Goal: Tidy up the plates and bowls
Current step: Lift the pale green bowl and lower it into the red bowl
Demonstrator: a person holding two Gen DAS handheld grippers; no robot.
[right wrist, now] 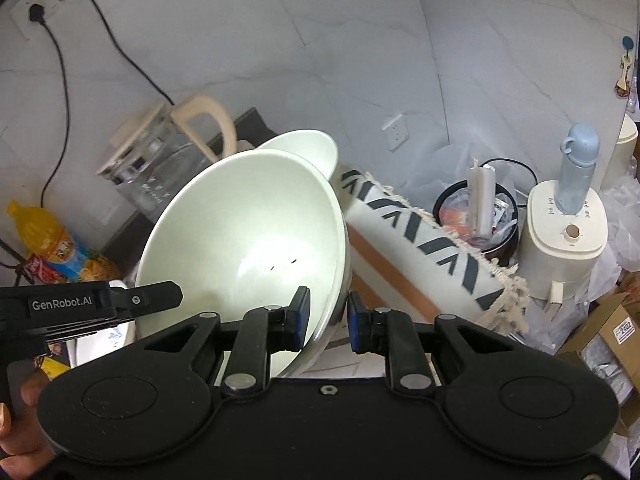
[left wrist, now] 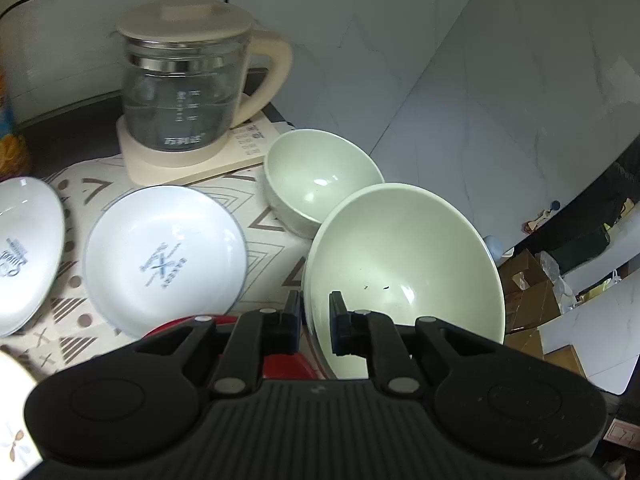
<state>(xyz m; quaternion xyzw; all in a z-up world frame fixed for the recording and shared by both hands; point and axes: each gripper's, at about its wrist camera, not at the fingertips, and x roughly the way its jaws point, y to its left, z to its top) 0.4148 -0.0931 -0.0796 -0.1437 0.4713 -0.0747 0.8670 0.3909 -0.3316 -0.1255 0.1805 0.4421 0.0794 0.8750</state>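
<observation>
Both the left claw [left wrist: 314,320] and the right claw [right wrist: 328,318] pinch opposite rims of the big bowl [left wrist: 404,268], held just beside the small bowl [left wrist: 320,178]; level, matched lowering should nest it cleanly.

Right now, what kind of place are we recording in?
Most likely a home kitchen corner or utility nook, and a cluttered one. Pointers: a glass electric kettle on its base, white plates and pale green bowls on a patterned cloth, plus wall sockets on marble-look tile.
</observation>
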